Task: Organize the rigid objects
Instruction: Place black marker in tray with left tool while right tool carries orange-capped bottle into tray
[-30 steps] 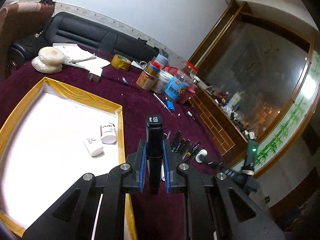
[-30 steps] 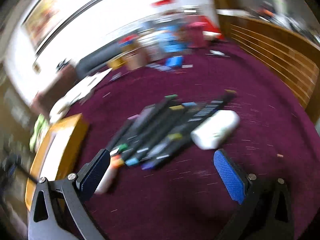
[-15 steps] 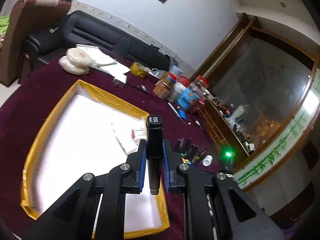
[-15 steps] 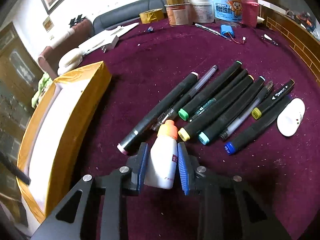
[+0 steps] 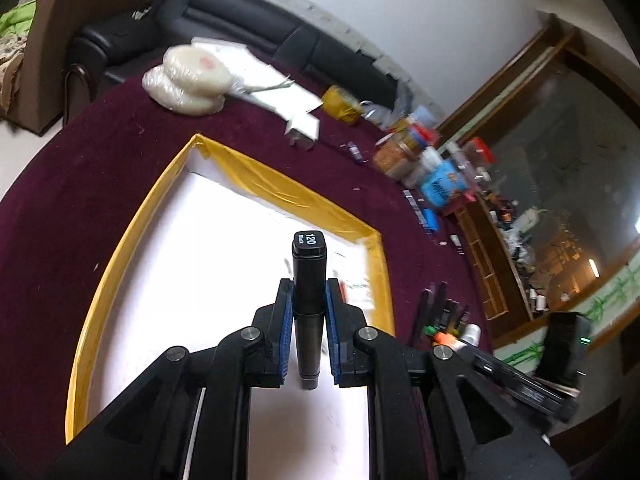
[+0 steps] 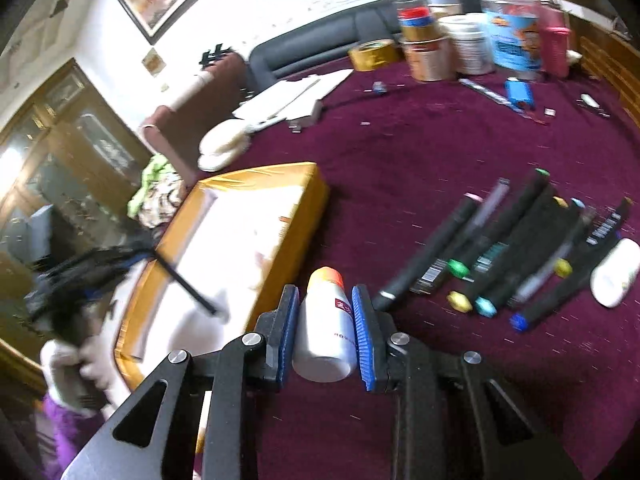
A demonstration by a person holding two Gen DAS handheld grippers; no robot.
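Over the white tray: the left tool [image 5: 307,312] was clamped on a black marker [image 5: 308,280], its blue pads pressed to both sides of the barrel.
Marker cap: it stood up past the fingertips, its end label reading "120".
Left tool's place: it hung above the white floor of the yellow-rimmed tray [image 5: 280,188], near the tray's right wall.
Right tool: the right tool [image 6: 326,334] gripped a small white bottle [image 6: 325,332] with an orange cap, both pads touching its sides.
Bottle's place: it was held above the maroon desk [image 6: 420,152], just beside the tray's yellow outer wall [image 6: 296,232].
Left hand in the right view: a white-gloved hand [image 6: 86,364] held the other tool at the tray's far-left side, with the black marker slanting over the white floor; this part was blurred.
Loose markers: a row of dark markers [image 6: 516,240] with coloured end caps lay side by side on the desk, to the right of the bottle and apart from it.
White oval object: it lay at the right end of that row [image 6: 614,276], just beside the last marker.
Farther on the desk: a roll of yellow tape [image 6: 374,54], jars and tubs [image 6: 468,50], and white papers [image 6: 292,96].
Beyond the desk: a black sofa [image 5: 240,24] stood against the wall.
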